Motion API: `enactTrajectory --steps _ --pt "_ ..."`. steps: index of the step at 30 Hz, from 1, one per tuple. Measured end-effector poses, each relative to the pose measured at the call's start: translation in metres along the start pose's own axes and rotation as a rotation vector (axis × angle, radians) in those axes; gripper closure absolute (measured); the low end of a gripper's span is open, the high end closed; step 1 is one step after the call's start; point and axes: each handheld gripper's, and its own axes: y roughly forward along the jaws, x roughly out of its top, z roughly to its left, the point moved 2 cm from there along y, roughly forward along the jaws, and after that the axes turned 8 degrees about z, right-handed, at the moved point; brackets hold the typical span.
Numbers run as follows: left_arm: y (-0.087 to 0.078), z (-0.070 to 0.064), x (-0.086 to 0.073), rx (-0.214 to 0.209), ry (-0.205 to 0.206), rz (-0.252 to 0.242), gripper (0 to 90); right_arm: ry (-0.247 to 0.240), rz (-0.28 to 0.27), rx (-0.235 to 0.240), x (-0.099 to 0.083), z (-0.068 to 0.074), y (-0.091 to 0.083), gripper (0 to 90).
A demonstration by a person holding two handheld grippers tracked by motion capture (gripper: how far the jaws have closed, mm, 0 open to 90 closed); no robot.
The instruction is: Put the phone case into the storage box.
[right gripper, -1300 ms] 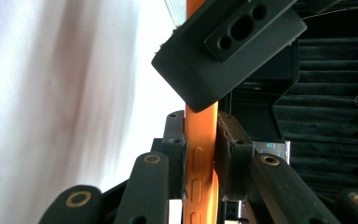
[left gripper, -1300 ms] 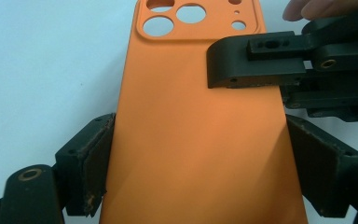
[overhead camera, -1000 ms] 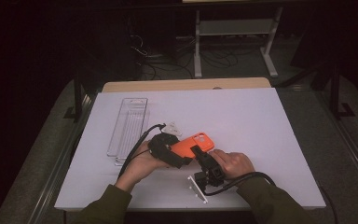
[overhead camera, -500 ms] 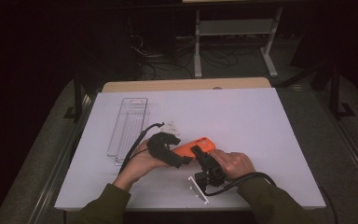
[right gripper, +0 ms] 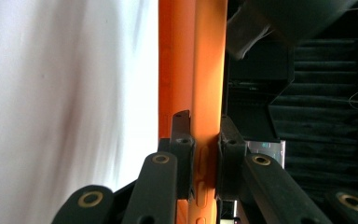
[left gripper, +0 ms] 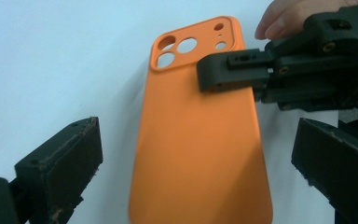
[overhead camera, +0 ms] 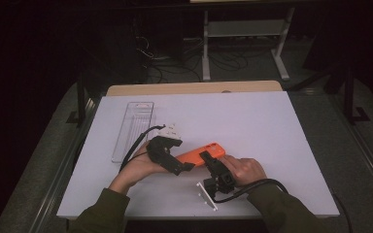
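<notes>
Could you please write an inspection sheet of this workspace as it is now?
Surface: white table, bare on its right half.
Job's things: orange phone case, camera cutouts at the far end.
Clutter: clear plastic tray at left; small white piece near the front edge.
Grippers: right gripper clamps the case's edge; left gripper open, jaws either side of the case.
Cables: black cable trails from the right gripper.
Surroundings: dark; metal stand behind.

An orange phone case (overhead camera: pixel 197 154), smooth and matte, with a raised camera block of round cutouts at one end. It sits over the white tabletop (overhead camera: pixel 272 126), nearer the front edge and about midway between the left and right edges. It lies slanted, camera end pointing toward the far right, its plain back showing, with one long edge pinched between black jaws.
</notes>
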Motion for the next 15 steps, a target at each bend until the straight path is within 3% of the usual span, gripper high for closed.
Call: enactTrajectory --steps 6,8,13,15 --pt "-0.013 0.006 -0.008 0.0 0.0 -0.032 0.0 0.022 0.027 0.021 -0.007 -0.004 0.001 79.0" --pt "-0.017 0.01 -0.011 0.011 0.028 -0.025 0.0 0.03 0.038 0.024 -0.01 -0.005 0.002 78.9" --pt "-0.016 0.014 -0.017 -0.002 0.048 -0.048 0.0 0.046 0.055 0.033 -0.017 -0.008 0.004 78.9" --pt "-0.016 0.015 -0.018 0.005 0.055 -0.053 0.0 0.041 0.072 0.057 -0.021 -0.008 0.004 78.9"
